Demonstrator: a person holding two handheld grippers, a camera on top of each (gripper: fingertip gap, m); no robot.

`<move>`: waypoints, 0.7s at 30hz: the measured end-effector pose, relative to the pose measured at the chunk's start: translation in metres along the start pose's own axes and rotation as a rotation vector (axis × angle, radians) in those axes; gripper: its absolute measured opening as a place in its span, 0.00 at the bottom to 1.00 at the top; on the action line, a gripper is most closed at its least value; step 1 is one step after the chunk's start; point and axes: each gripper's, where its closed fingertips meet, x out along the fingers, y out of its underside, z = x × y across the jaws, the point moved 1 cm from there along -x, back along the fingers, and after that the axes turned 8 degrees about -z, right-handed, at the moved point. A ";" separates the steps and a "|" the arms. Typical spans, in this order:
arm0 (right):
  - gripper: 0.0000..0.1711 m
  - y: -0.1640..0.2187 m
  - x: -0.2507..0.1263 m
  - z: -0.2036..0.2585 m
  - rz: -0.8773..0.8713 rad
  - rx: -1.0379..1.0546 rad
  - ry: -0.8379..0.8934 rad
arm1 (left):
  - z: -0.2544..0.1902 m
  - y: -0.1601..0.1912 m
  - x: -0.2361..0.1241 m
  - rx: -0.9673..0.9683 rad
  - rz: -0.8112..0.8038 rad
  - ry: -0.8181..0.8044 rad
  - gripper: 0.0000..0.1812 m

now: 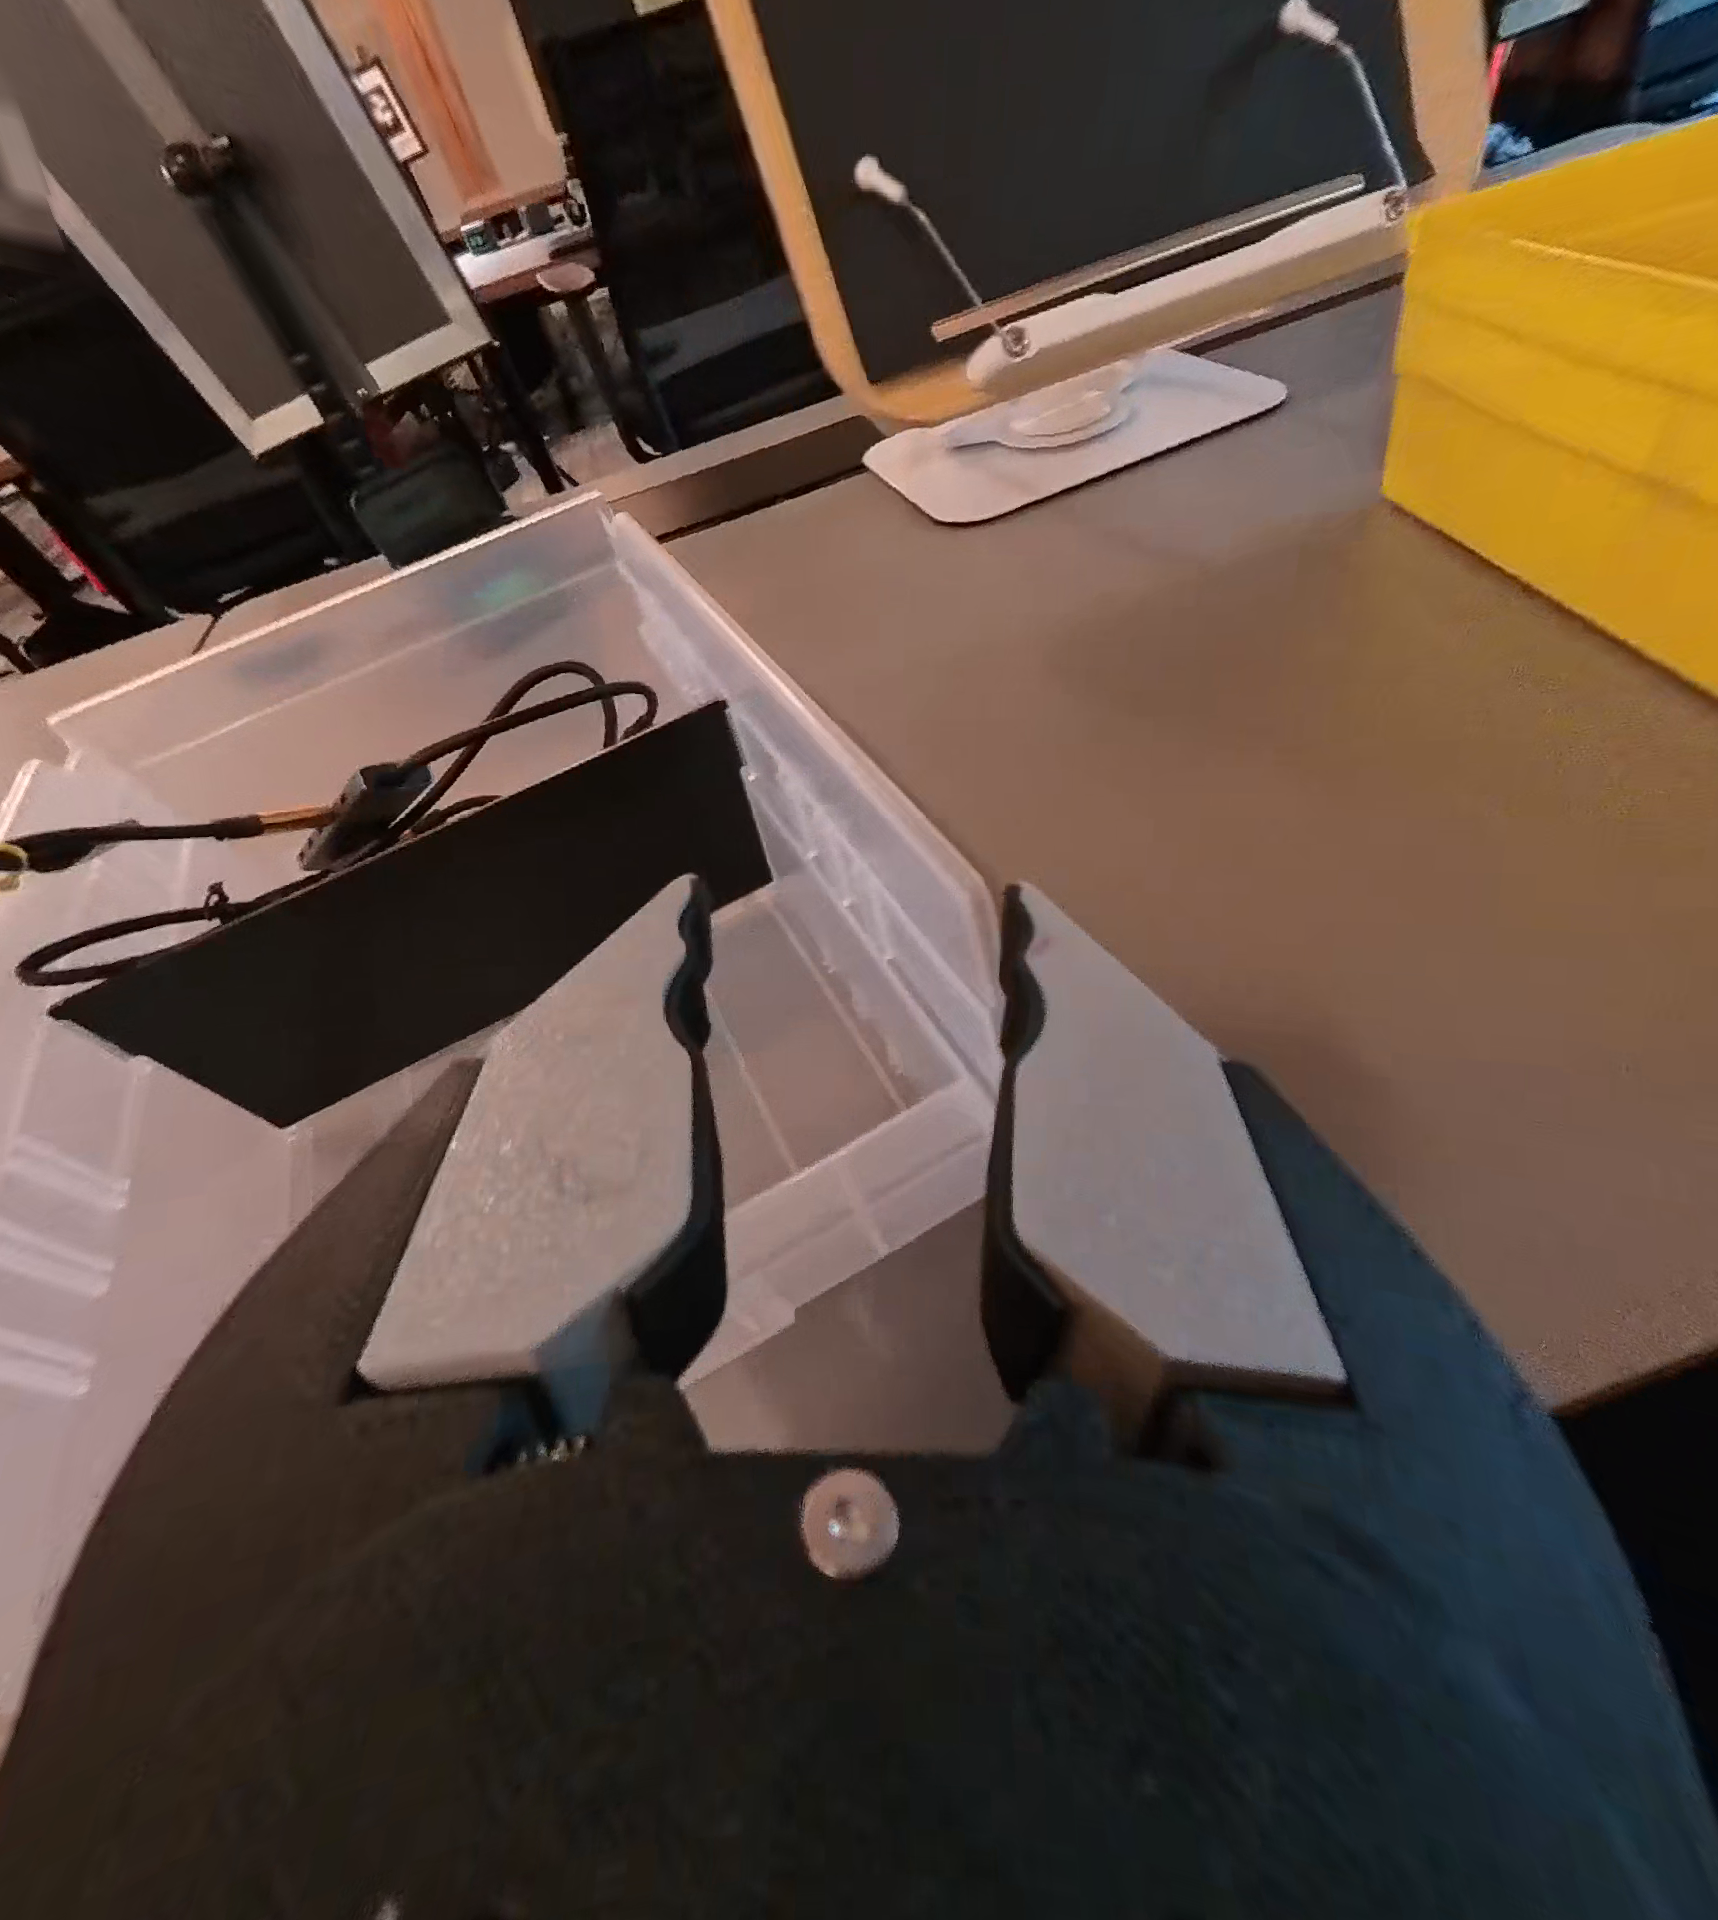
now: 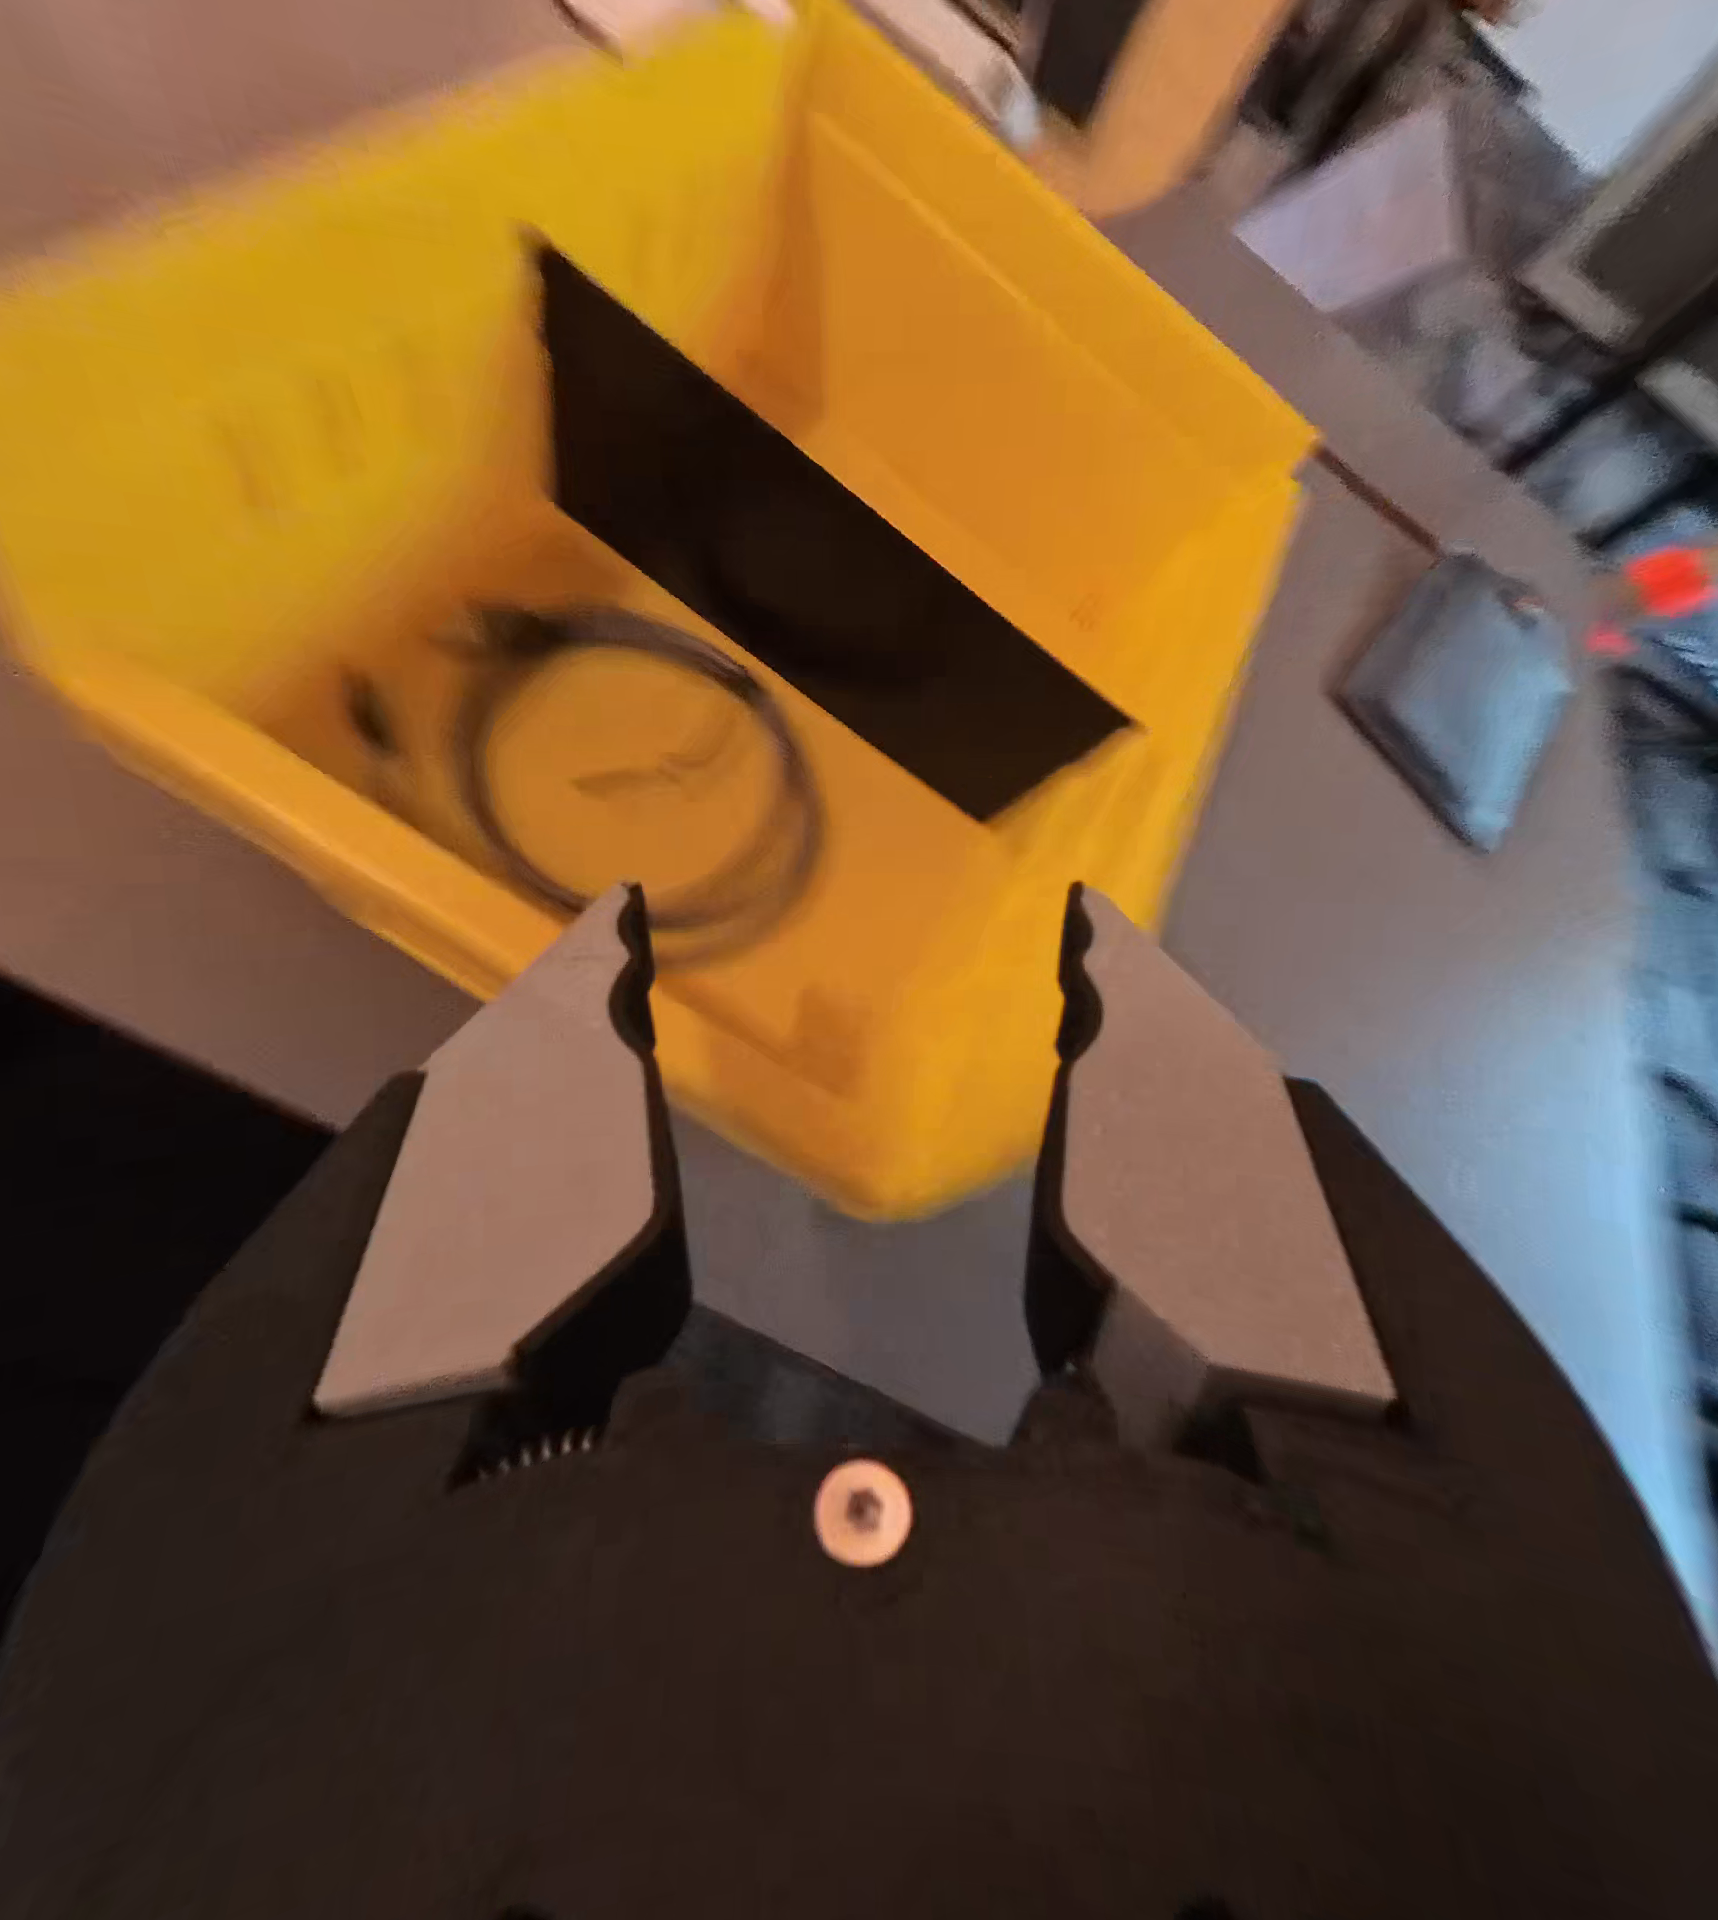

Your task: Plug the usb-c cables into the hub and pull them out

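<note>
In the left wrist view my left gripper (image 1: 850,904) is open and empty above the near right corner of a clear plastic bin (image 1: 865,883). A black divider panel (image 1: 419,945) stands across the bin. Behind it lie black cables (image 1: 543,717) with a small dark connector piece (image 1: 356,810). In the right wrist view my right gripper (image 2: 855,904) is open and empty over the near edge of a yellow bin (image 2: 242,416). A coiled dark cable (image 2: 647,769) lies on its floor beside a black divider panel (image 2: 782,551). This view is blurred.
The bins sit on a grey table (image 1: 1302,831). The yellow bin also shows at the right in the left wrist view (image 1: 1613,416). A white stand with a yellow-framed panel (image 1: 1073,416) is at the back. A dark flat square object (image 2: 1457,707) lies right of the yellow bin. The tips of one gripper are about 40 cm away from the tips of the other.
</note>
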 end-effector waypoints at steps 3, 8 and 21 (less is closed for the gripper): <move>0.51 -0.031 -0.001 0.050 -0.171 0.124 -0.215 | -0.002 0.009 0.011 -0.010 0.030 0.003 0.32; 0.52 -0.041 0.042 0.096 -0.144 0.120 -0.228 | -0.011 0.017 0.020 0.014 0.052 0.022 0.18; 0.12 -0.001 0.049 0.052 -0.026 0.097 -0.077 | 0.026 -0.019 -0.041 -0.040 -0.050 0.122 0.17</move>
